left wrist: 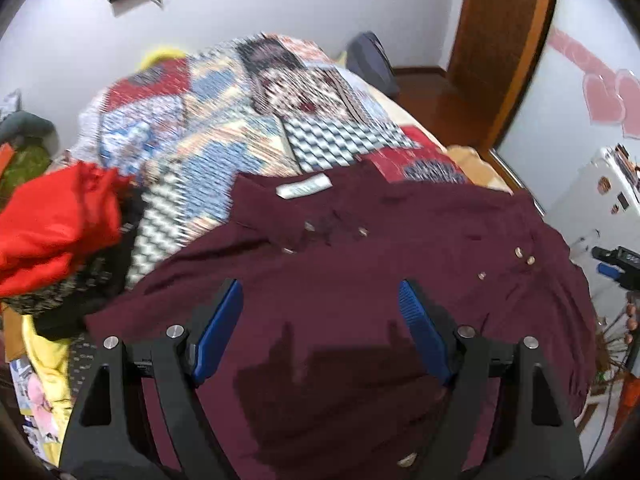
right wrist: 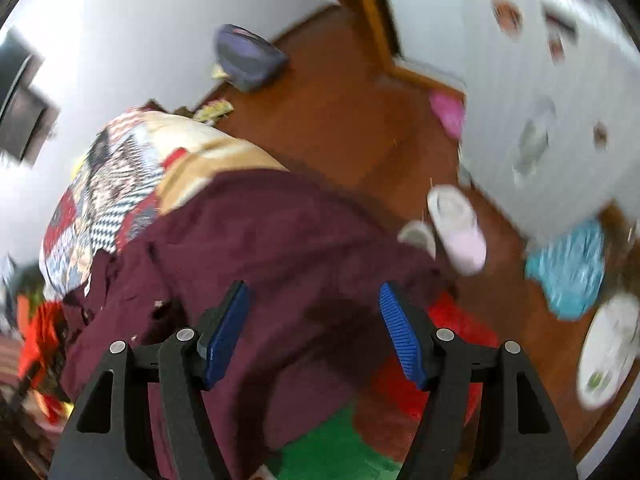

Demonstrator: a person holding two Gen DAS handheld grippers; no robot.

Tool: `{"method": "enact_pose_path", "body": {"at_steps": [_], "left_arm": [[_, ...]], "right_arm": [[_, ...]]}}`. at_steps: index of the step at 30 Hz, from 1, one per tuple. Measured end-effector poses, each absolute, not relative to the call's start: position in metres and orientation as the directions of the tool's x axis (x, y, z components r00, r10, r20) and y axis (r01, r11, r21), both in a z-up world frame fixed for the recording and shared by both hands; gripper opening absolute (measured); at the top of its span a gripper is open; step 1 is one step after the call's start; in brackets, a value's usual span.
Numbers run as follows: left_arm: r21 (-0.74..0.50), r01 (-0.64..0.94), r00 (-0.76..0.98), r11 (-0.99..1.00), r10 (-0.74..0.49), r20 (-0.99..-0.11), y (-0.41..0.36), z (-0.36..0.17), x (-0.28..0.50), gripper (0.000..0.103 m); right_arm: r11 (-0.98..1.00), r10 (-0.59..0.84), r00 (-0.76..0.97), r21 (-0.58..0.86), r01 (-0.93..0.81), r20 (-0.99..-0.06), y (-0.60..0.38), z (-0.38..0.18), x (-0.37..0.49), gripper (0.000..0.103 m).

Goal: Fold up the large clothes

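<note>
A large maroon button shirt [left wrist: 360,264] lies spread on the patchwork bedspread [left wrist: 208,136], collar and white label [left wrist: 303,185] toward the far side. My left gripper [left wrist: 320,300] is open and empty, hovering over the middle of the shirt. In the right wrist view the same shirt [right wrist: 256,248] drapes over the bed's edge. My right gripper [right wrist: 314,304] is open and empty above that hanging part.
A pile of red and dark clothes [left wrist: 60,232] sits at the bed's left. The wooden floor [right wrist: 340,120] holds slippers [right wrist: 456,228], a blue cloth [right wrist: 568,268], a white plate [right wrist: 608,352] and a grey bag [right wrist: 248,56]. A white fridge [left wrist: 600,192] stands to the right.
</note>
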State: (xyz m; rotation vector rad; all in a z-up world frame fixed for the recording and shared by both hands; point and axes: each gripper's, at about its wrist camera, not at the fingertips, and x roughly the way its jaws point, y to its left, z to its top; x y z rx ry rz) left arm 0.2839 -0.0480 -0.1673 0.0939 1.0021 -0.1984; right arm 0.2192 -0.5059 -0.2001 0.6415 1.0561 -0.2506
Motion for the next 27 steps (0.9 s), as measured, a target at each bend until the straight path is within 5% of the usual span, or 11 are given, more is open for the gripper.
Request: {"method": "enact_pose_path", "body": {"at_steps": [9,16,18,23,27], "left_arm": [[-0.015,0.243,0.439,0.97,-0.124,-0.89,-0.073,-0.207,0.291,0.079],[-0.053,0.217,0.407,0.975,-0.14,-0.903,-0.07,-0.22,0.295,0.079],[-0.055,0.215,0.404,0.975,-0.14,-0.904,-0.069,-0.222,0.294,0.079],[-0.04,0.216,0.412,0.975,-0.128,-0.902,-0.067,-0.222,0.29,0.079],[-0.034,0.215,0.432,0.976,-0.126,-0.893,-0.064,-0.216,0.286,0.079]], "right_arm": [[0.649,0.192,0.461,0.464,0.603,-0.867,-0.537,-0.251,0.217,0.068],[0.686,0.127,0.431,0.393,0.613,-0.893,-0.536,-0.261,0.243,0.074],[0.685,0.12,0.436,0.392,0.614,-0.892,-0.539,-0.263,0.247,0.063],[0.719,0.061,0.431,0.339,0.607,-0.9,-0.53,-0.254,0.254,0.018],[0.75,0.016,0.453,0.31,0.584,-0.891,-0.524,-0.235,0.254,0.009]]}}
